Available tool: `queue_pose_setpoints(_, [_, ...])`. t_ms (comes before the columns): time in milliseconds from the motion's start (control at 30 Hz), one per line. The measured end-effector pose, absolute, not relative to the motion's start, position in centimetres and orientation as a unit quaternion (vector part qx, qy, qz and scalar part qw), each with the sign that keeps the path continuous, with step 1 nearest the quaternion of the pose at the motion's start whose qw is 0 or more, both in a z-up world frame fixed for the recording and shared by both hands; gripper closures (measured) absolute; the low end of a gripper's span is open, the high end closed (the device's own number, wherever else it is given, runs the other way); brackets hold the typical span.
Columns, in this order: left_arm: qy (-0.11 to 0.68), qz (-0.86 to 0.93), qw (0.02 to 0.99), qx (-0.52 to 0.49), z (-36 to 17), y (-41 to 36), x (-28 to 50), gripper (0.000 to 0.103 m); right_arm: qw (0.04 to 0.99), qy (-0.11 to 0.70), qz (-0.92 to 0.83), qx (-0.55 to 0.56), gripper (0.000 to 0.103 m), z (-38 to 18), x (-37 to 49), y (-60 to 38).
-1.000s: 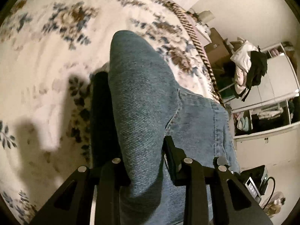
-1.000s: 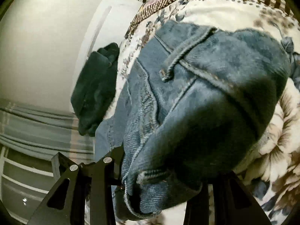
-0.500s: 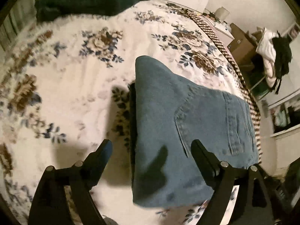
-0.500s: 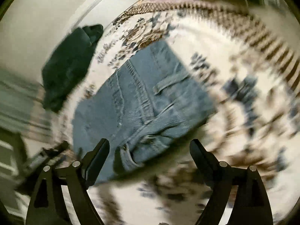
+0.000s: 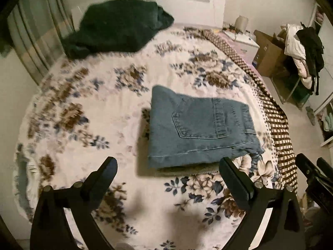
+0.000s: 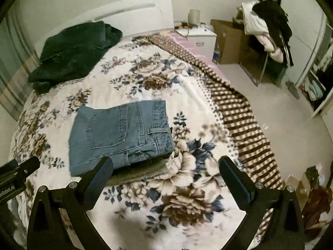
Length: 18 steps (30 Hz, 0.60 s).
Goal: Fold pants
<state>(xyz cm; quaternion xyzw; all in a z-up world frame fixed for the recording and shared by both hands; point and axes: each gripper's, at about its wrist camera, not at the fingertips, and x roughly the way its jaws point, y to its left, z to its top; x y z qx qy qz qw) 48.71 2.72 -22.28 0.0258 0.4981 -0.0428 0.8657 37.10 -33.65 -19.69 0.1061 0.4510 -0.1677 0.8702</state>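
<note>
The blue jeans lie folded into a flat rectangle on the floral bedspread, back pocket up. They also show in the right wrist view. My left gripper is open and empty, held above the bed near the fold's front edge. My right gripper is open and empty, above the bed near the jeans' front right corner. The left gripper's body shows at the left edge of the right wrist view; the right gripper's body shows at the right edge of the left wrist view.
A dark green garment lies heaped at the head of the bed, by the white headboard. A checked blanket border runs along the bed's right edge. Beyond it stand a nightstand, a cardboard box and a clothes-laden rack.
Both grippers let go of the jeans, opened wide and pulled back up and away. The jeans now lie folded flat on the bed.
</note>
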Motion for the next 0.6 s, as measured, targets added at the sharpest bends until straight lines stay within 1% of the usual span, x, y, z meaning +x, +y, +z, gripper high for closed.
queue_pose_setpoints(333, [0.440,-0.016,0.897,0.021,-11.6,0.7,38.4,0.003,0.903,0.402,-0.131,0.070,0.000,-7.0,27.3,-32.7])
queue_pose_setpoints(600, [0.399,0.004,0.917,0.002,-4.8,-0.6,29.7,0.003,0.925,0.362,-0.101,0.057,0.000,1.8,18.5,-32.2])
